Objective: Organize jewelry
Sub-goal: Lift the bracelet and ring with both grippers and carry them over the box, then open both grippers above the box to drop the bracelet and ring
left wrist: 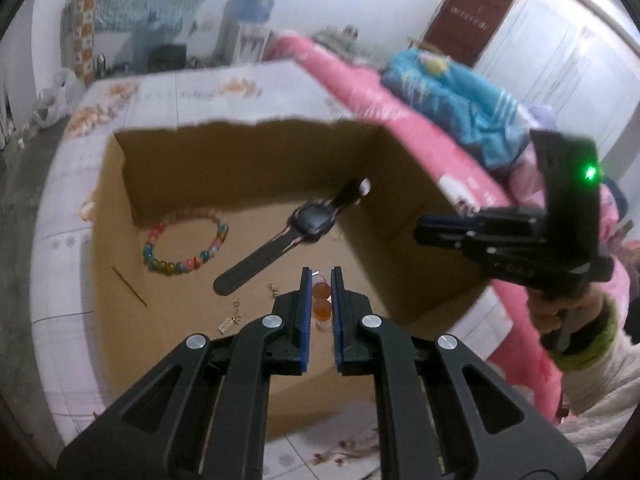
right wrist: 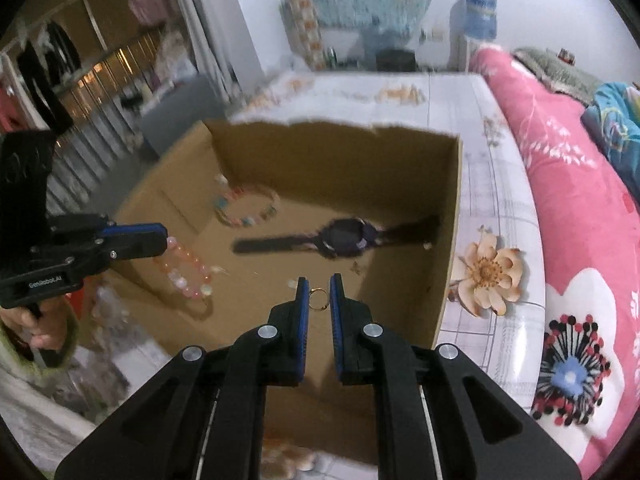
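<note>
An open cardboard box stands on the table. Flat on its floor lie a black watch and a multicoloured bead bracelet. My left gripper is over the box's near side, shut on a bracelet of pink and orange beads. The right wrist view shows this bracelet dangling from the left gripper. My right gripper is shut on a small gold ring above the box's near right part. It reaches in from the right in the left wrist view.
Small metal charms lie on the box floor near the front. The box sits on a floral tablecloth. A pink quilt and a blue blanket crowd the right side. A hand grips the right tool's handle.
</note>
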Available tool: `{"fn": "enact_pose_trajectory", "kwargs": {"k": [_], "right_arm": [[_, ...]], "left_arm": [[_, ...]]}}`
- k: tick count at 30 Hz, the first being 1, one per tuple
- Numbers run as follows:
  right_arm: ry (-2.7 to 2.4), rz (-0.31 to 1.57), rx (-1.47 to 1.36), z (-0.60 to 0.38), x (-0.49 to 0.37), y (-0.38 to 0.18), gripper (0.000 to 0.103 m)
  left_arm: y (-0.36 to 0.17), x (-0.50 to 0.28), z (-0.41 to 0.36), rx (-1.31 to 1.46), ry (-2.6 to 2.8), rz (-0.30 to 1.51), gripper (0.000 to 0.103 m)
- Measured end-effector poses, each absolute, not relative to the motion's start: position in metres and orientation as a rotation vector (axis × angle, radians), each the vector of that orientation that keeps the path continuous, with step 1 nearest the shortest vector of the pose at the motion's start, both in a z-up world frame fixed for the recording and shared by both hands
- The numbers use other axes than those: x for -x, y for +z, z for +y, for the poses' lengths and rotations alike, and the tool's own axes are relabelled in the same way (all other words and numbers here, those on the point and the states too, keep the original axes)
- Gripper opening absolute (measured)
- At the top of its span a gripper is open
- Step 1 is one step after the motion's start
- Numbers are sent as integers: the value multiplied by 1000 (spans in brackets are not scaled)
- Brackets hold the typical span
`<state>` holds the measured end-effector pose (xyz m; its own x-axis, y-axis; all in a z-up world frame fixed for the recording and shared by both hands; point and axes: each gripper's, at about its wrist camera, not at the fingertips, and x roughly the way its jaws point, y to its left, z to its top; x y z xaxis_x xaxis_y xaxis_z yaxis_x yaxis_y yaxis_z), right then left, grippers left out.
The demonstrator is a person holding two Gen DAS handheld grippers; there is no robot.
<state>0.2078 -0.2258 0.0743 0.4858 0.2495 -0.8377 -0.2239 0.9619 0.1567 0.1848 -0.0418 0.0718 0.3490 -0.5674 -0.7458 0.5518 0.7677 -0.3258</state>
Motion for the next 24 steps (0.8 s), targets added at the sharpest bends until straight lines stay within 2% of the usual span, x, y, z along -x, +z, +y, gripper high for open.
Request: {"fn": "enact_pose_trajectory", "kwargs": {"k": [9,12,16,18,22,24], "right_arm": [[289,1048,33,-223,-220,72,13],[295,1025,-14,-230,-219,76,19],[288,970,-71,-241,-212,88,22],[270,932,-108,-249,-205,97,28],[242,869,-198,-268,-187,112,31],[227,844,-246,-275,-176,117,38]], "left_arm": [[44,-201,-51,-10,-708,1082,9],[45,-201,-47,-2,-699,1086,14],[53,-198,-41,2,-680,1054,19],[62,-193,-36,6,-668,1016,26],[80,-182,-27,5,-634,929,43],[91,-173,-20,7,-610,882,52]]}}
